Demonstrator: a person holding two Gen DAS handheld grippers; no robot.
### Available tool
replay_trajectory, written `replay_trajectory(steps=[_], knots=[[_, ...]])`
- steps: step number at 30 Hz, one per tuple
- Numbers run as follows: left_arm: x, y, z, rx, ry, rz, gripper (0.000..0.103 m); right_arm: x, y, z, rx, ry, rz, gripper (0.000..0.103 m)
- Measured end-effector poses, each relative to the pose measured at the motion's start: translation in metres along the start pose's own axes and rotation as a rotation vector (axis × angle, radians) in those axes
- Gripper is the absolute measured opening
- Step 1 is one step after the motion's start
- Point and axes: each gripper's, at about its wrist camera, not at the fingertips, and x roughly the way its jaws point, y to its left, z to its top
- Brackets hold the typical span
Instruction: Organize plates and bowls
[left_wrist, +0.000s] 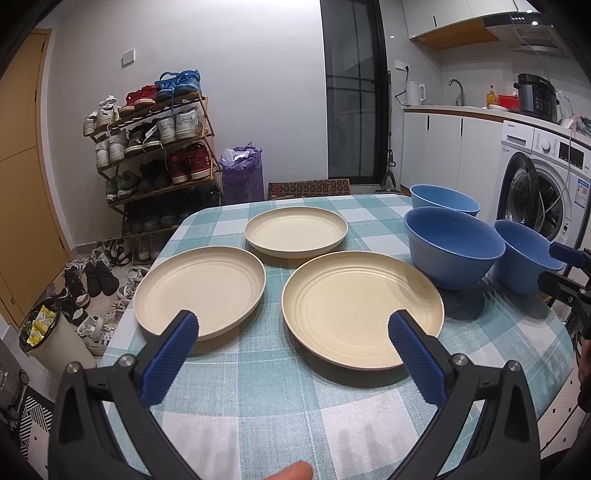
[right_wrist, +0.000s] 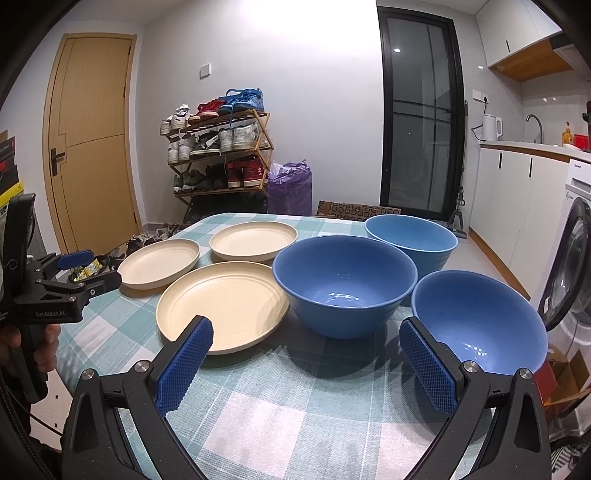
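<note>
Plates (left_wrist: 362, 308) ahead of open left hand-held gripper (left_wrist: 291, 330).

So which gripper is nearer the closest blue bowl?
Right. The right gripper has one fingertip beside the nearest blue bowl; the left gripper is over by the cream plates, well away.

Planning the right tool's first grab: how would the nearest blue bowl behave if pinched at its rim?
The nearest glossy blue bowl looks rigid, so its rim should not flex. Its shine hints it may slip. Pinched one-sided, the deep bowl would probably tilt. The open right tool holds nothing.
</note>
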Motion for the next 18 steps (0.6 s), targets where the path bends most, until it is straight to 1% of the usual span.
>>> replay_trajectory(steps=[4, 10, 15, 18], knots=[[0.002, -0.003, 0.001, 0.009, 0.004, 0.009, 0.103, 0.001, -0.002, 0.002, 0.005, 0.005, -0.003, 0.103], [0.004, 0.004, 0.002, -0.023, 0.009, 0.004, 0.103, 0.001, -0.003, 0.008, -0.005, 0.003, 0.000, 0.103], [0.006, 0.008, 0.006, -0.021, 0.008, 0.028, 0.103, 0.004, -0.002, 0.018, -0.017, 0.005, 0.011, 0.103], [0.009, 0.012, 0.011, -0.021, 0.010, 0.056, 0.103, 0.007, 0.000, 0.027, -0.024, 0.009, 0.025, 0.103]])
